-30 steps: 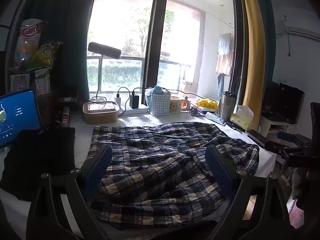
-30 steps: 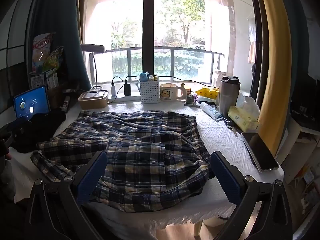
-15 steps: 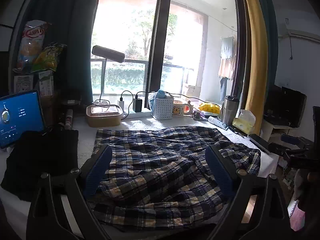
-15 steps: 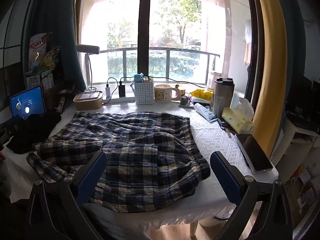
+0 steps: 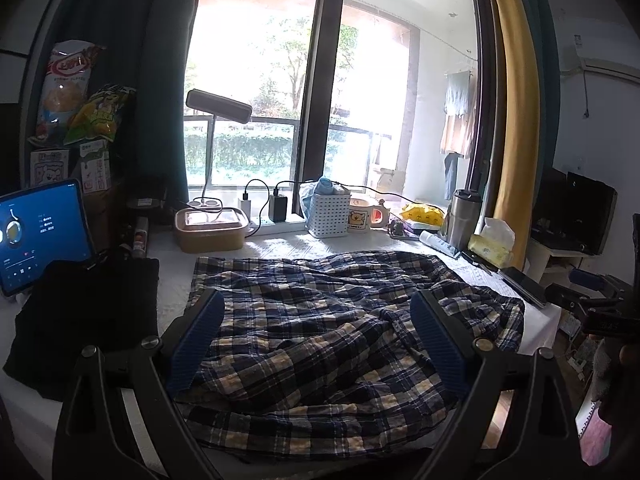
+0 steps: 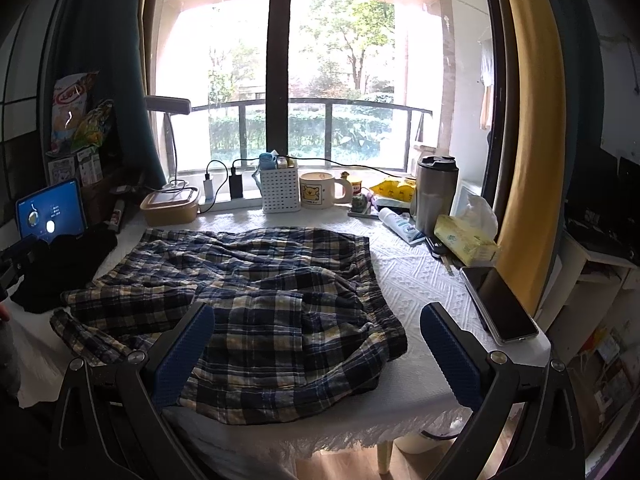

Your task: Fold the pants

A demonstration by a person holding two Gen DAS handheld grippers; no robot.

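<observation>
The blue and yellow plaid pants (image 5: 320, 328) lie crumpled and spread over the white tablecloth (image 6: 416, 276); they also show in the right wrist view (image 6: 256, 296). My left gripper (image 5: 316, 312) is open and empty, held above the near side of the pants. My right gripper (image 6: 316, 320) is open and empty, above the near right part of the pants, close to the table's front edge. The right gripper's body shows at the right edge of the left wrist view (image 5: 592, 300).
A folded black garment (image 5: 88, 312) and a tablet (image 5: 40, 236) lie at the left. Along the window stand a lunch box (image 6: 170, 202), white basket (image 6: 280, 190), mug (image 6: 320, 190), steel tumbler (image 6: 436, 188) and tissue pack (image 6: 466, 240). A phone (image 6: 500, 304) lies at the right edge.
Both grippers have risen and pulled back a little, so the pants and table sit lower in both views. The pants have not moved. Both stay open.
</observation>
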